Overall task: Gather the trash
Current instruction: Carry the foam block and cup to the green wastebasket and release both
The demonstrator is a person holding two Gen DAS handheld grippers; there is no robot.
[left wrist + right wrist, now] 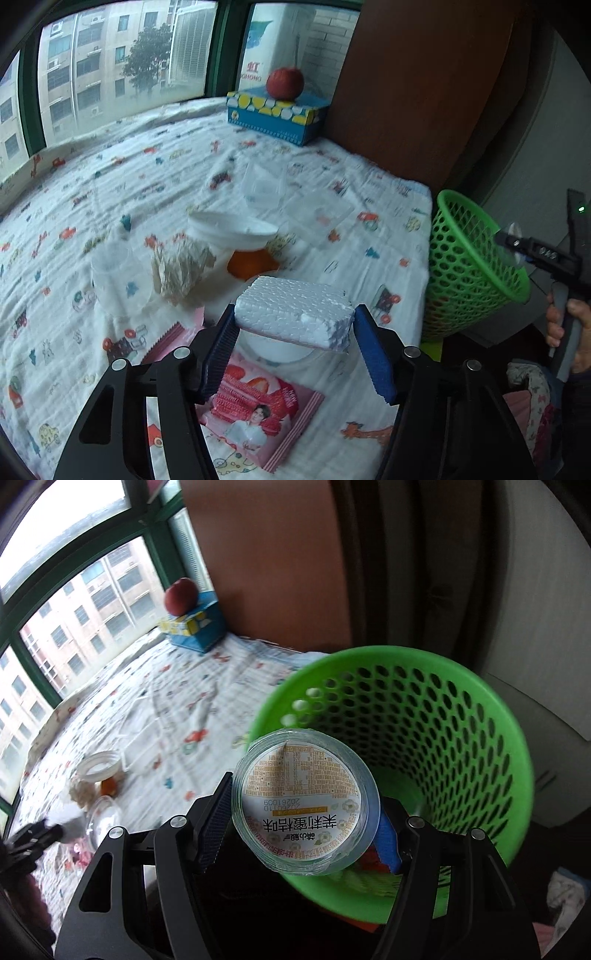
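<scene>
Left gripper (295,328) pinches a white foam block (293,316) above a pink wrapper (258,410) on the patterned sheet (110,177). Right gripper (306,808) clamps a clear plastic cup (304,805), apparently bottom-forward, over the green basket (424,701). Beyond: crumpled paper (181,267), a red apple (285,83) on a box (273,114).

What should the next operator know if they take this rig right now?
Left gripper: shut on a white styrofoam block, lifted above the bed.
Right gripper: shut on a clear plastic cup with a printed foil lid, held at the rim of the green perforated plastic basket beside the bed.
Done: some bits already lie in the basket.
Left: drop both items in; then the pink snack wrapper, crumpled paper, white bowl, orange peel and clear plastic containers on the printed sheet.
</scene>
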